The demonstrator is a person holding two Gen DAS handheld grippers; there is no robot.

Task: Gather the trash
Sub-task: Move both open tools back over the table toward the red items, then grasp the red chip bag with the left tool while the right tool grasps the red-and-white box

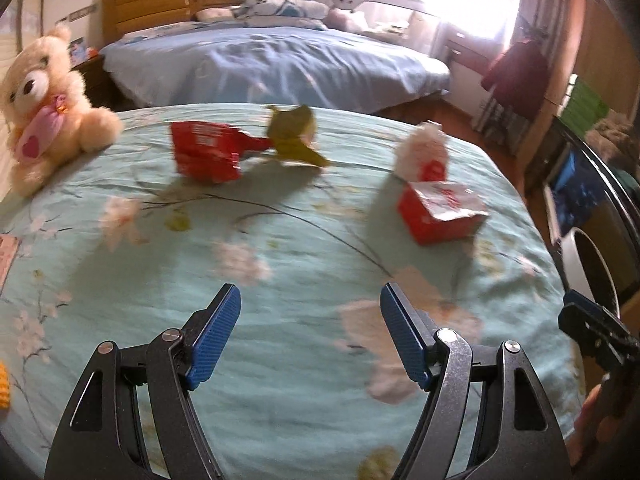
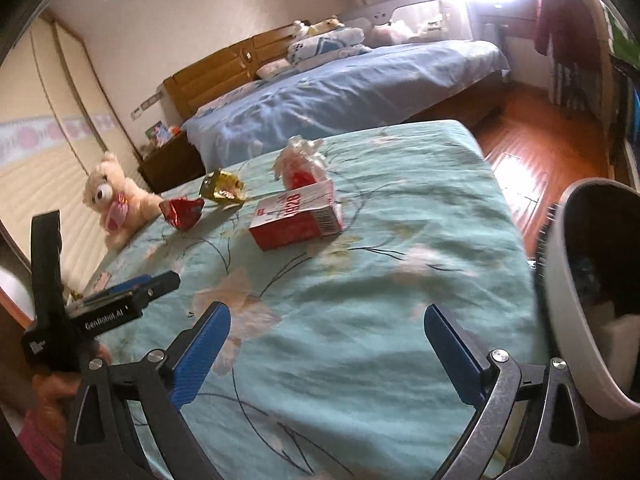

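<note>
Several pieces of trash lie on the teal flowered bedspread (image 1: 280, 380): a red wrapper (image 1: 204, 150), a green-gold wrapper (image 1: 294, 136), a crumpled white tissue (image 1: 420, 148) and a red and white carton (image 1: 440, 212). The right wrist view shows the same red wrapper (image 2: 182, 210), green-gold wrapper (image 2: 222, 188), tissue (image 2: 300, 156) and carton (image 2: 296, 218). My left gripper (image 1: 311, 292) is open over bare sheet, well short of them. My right gripper (image 2: 327, 311) is open wide and empty, nearer the carton.
A white trash bin (image 2: 560, 300) stands at the bed's right edge, close to my right gripper. A cream teddy bear (image 1: 48, 100) sits at the far left of the bed. A blue bed (image 1: 280, 60) lies behind, with wooden floor (image 2: 540, 140) to the right.
</note>
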